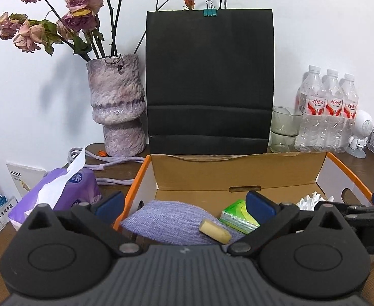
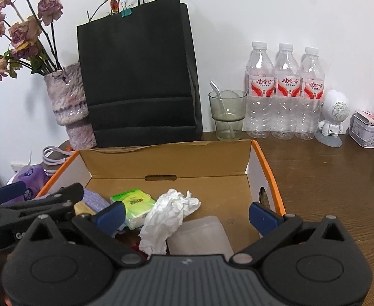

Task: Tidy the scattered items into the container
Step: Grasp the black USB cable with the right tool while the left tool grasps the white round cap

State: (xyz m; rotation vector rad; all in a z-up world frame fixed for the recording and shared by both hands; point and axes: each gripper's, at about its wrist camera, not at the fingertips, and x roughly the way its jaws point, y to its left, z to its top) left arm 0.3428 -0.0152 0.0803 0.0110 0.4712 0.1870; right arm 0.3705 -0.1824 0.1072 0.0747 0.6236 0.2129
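An open cardboard box [image 1: 238, 170] with orange edges stands in front of me; it also shows in the right wrist view [image 2: 166, 160]. Inside lie a purple knitted cloth [image 1: 166, 221], a cork [image 1: 215, 230], a green tissue pack [image 1: 238, 214] [image 2: 133, 201], a crumpled white tissue [image 2: 169, 216] [image 1: 310, 200] and a translucent lidded tub [image 2: 199, 237]. My left gripper [image 1: 184, 205] is open and empty above the box's left part. My right gripper [image 2: 187, 216] is open and empty above the box's right part.
A black paper bag [image 1: 210, 81], a vase of dried roses [image 1: 118, 107], a glass [image 2: 227, 114] with a spoon, three water bottles [image 2: 286, 91], a white robot figure [image 2: 333, 117] and a tin [image 2: 368, 130] stand behind. A purple tissue pack [image 1: 67, 193] lies left of the box.
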